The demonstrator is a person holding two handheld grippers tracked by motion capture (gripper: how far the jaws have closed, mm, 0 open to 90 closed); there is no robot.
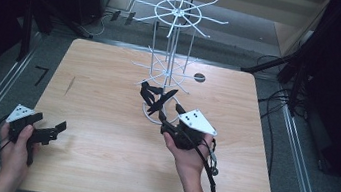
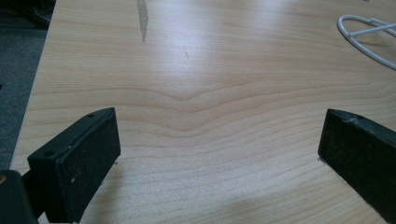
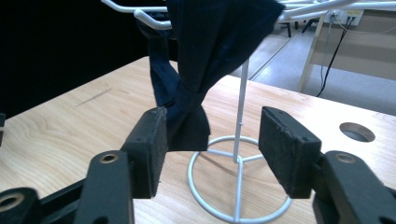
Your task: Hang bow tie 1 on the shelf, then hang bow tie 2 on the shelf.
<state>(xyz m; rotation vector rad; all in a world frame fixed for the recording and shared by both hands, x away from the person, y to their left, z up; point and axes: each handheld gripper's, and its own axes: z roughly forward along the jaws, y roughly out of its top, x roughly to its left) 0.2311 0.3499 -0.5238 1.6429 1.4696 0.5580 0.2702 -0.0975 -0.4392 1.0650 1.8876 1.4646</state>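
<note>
Dark cloth (image 3: 196,70) hangs from a lower arm of the white wire rack (image 1: 168,65), mid-table. Right gripper (image 3: 212,140) spread wide just beside its tail; left gripper (image 1: 50,132) wide, near-left, empty. Risk: a tug may tip the light rack.

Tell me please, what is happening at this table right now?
A person works at a wooden table with a tool in each hand. The right tool is at the white wire rack, open, its jaws on either side of the lower end of a dark cloth that hangs from a lower arm of the rack. The left tool is apart from this, open over bare table near the left edge, holding nothing.
</note>
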